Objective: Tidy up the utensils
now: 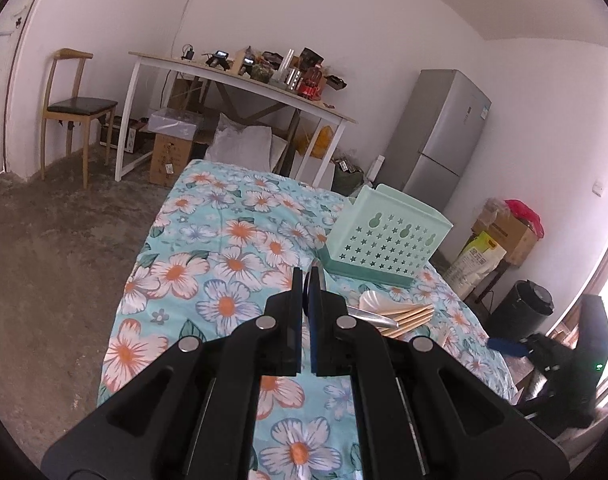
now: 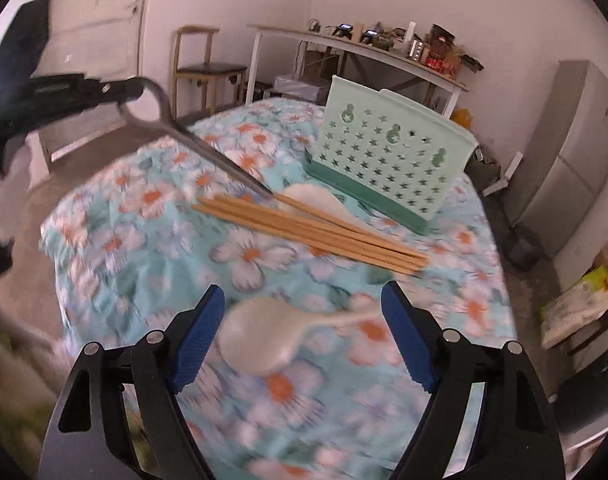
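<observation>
My left gripper [image 1: 307, 280] is shut on a metal spoon [image 1: 374, 318]; in the right wrist view it [image 2: 134, 89] holds the spoon [image 2: 192, 140] by its bowl, the handle slanting down to the chopsticks. Several wooden chopsticks [image 2: 316, 230] lie on the floral cloth, also seen in the left wrist view [image 1: 412, 318]. A white spoon [image 2: 324, 200] lies behind them, also seen in the left wrist view [image 1: 370, 300]. Another white spoon [image 2: 264, 342] lies between the fingers of my open right gripper [image 2: 302, 328], just under it. A mint green perforated utensil holder [image 2: 392, 156] stands at the back right, and also shows in the left wrist view [image 1: 384, 236].
The table is covered by a blue floral cloth [image 1: 224, 248]. Beyond it are a white desk [image 1: 240, 80] with clutter, a wooden chair [image 1: 76, 108], a grey fridge [image 1: 440, 136], boxes and a black bin [image 1: 524, 308].
</observation>
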The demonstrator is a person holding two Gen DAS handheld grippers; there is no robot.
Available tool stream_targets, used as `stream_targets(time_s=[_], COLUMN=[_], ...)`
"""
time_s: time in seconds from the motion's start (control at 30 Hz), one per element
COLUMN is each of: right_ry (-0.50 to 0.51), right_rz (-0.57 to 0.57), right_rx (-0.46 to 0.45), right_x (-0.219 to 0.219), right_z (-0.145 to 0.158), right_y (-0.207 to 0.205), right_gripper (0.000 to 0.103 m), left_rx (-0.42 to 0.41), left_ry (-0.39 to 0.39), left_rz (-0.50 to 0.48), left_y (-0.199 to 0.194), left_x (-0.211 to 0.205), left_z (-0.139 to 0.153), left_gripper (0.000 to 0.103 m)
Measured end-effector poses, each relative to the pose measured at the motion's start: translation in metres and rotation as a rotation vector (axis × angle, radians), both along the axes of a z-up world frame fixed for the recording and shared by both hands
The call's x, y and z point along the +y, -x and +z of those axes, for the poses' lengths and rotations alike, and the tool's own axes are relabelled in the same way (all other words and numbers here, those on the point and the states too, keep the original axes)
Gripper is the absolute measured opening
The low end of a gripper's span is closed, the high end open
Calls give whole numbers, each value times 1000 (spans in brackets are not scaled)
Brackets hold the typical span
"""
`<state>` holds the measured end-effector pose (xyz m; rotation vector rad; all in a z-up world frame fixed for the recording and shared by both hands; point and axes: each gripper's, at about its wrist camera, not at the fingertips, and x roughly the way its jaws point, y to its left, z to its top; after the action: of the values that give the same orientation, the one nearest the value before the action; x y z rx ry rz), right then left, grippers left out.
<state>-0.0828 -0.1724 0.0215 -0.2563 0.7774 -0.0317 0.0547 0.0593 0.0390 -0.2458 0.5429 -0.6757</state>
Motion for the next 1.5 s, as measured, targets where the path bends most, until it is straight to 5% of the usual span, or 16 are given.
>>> stream_targets(time_s=[0.27,0.57,0.8,1.0,1.17,1.5], right_ry=[350,361,573,751,666,330], right_rz=[118,206,390,516,453,137], right_rx=[240,168,142,121,82,-42], right_x=[3,29,67,82,75,7], right_z=[-53,-31,-42,-60,-38,32], right_y=[-6,-26,-29,-27,-36,-50], right_gripper=[68,56,45,18,12,9], left_rx=[15,24,20,13,-12,-128], left_ry=[0,-16,-28,-43,-42,-50], left_rz=[-28,-9,10,39,87,154], left_y=[-10,-16,-19,-17,-10,-6], left_x=[-3,4,10,12,18,6], left_z=[-9,-11,-7,-1,10,60], left_gripper=[2,2,2,2,2,2])
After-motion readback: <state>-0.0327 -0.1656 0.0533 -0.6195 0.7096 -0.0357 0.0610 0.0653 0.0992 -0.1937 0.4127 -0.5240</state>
